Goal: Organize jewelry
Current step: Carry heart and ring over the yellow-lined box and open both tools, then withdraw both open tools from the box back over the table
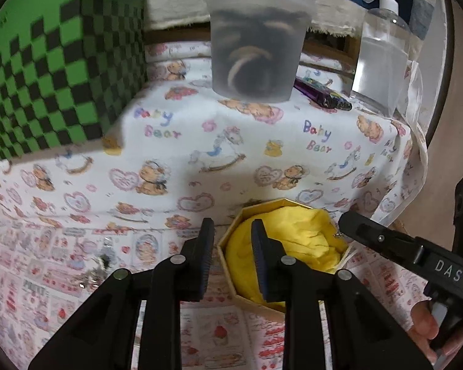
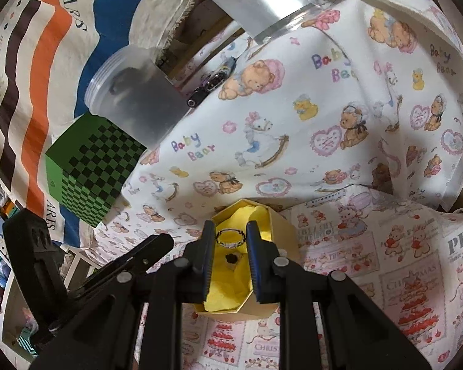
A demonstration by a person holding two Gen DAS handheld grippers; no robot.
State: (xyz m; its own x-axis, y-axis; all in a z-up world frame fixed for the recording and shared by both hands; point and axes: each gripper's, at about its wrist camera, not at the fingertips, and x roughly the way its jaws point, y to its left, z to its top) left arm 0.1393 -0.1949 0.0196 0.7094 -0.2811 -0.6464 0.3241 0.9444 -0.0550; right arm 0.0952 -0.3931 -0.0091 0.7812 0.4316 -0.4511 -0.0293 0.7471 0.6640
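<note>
Right gripper [image 2: 230,246] pinches a ring [image 2: 230,238] over the yellow-lined box [image 2: 281,240]. Left gripper [image 1: 233,254], jaws spread, empty, hangs at box's left rim.

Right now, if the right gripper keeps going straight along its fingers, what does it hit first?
Probably the ring between the right gripper fingertips, then the yellow tissue lining the gold box under it. Depth is unclear; I cannot tell if the ring is held.
</note>
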